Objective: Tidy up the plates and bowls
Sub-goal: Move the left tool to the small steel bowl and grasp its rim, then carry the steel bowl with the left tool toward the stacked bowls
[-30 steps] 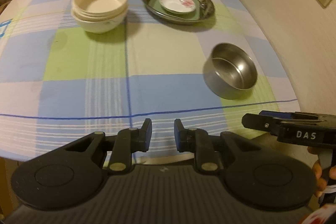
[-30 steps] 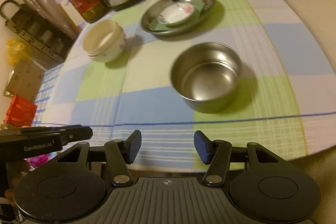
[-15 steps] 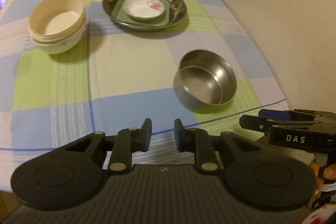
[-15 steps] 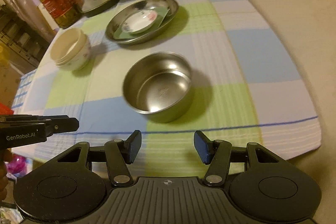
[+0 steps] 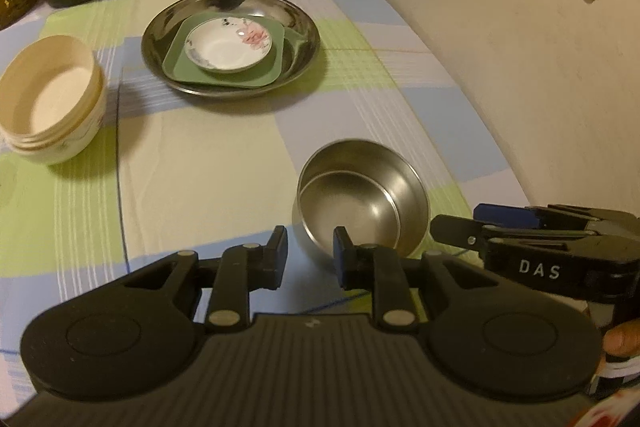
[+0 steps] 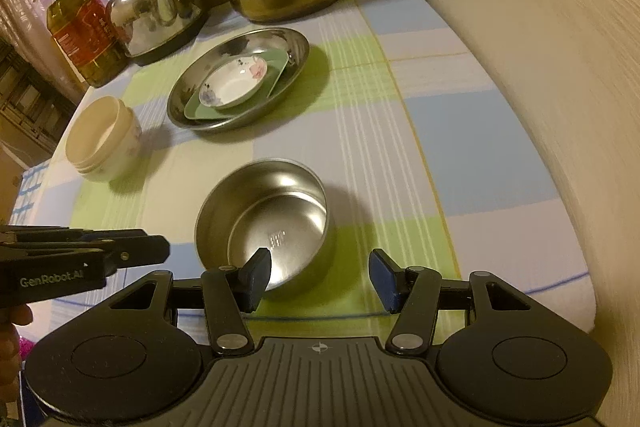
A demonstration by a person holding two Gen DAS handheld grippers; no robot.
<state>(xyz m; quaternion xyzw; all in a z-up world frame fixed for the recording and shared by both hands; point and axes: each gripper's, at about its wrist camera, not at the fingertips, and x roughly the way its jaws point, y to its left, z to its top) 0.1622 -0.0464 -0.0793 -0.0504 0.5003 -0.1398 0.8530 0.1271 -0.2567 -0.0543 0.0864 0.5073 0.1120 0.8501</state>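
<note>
I've brought both tools closer to the steel bowl (image 6: pixel 262 223) (near table edge). My right gripper (image 6: pixel 320 277), wide open, now straddles its near rim; my left gripper (image 5: pixel 310 255) waits narrower, empty.

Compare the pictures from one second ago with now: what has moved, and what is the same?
Both tongs, left and right, moved forward toward the steel bowl, which now lies just ahead of them. Neither took hold of anything; both stay open. The bowl, the stacked cream bowls and the steel plate with its dishes stayed in place.
</note>
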